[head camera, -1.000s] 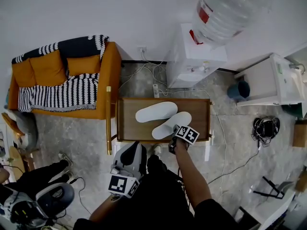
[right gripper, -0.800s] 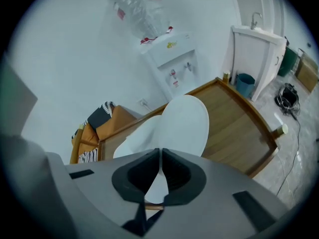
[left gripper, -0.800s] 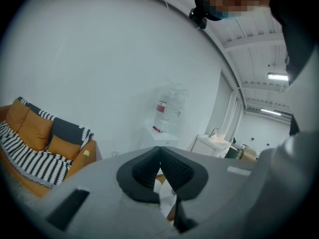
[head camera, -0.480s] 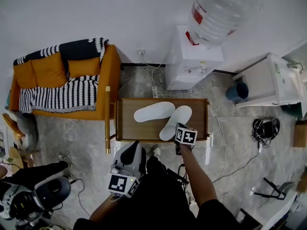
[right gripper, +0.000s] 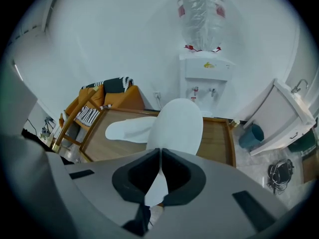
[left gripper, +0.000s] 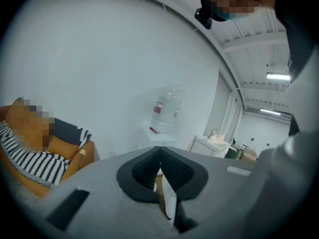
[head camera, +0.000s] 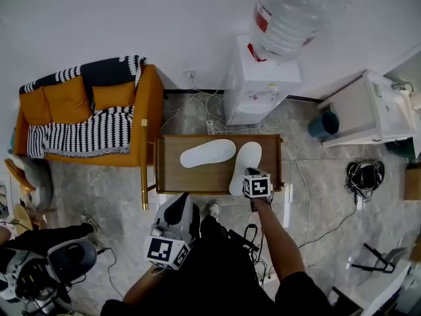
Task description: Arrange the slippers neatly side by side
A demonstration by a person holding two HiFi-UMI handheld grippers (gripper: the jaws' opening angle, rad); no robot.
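Note:
Two white slippers lie on the low wooden table (head camera: 174,176). The left slipper (head camera: 208,153) (right gripper: 127,128) rests crosswise, toe pointing right. The right slipper (head camera: 246,164) (right gripper: 178,126) points away from me, almost straight up the table. My right gripper (head camera: 247,191) (right gripper: 159,176) is shut on this slipper's heel at the table's near edge. My left gripper (head camera: 173,224) (left gripper: 159,161) hangs low by my legs, short of the table, jaws shut with nothing between them.
A water dispenser (head camera: 260,84) stands behind the table, with cables and a power strip (head camera: 212,124) on the floor between. An orange sofa (head camera: 85,110) is to the left, a white sink cabinet (head camera: 368,110) and blue bin (head camera: 327,124) to the right.
The right gripper has swung the held slipper from a diagonal lie to nearly straight and shifted a little right. The other slipper and the left gripper have stayed put.

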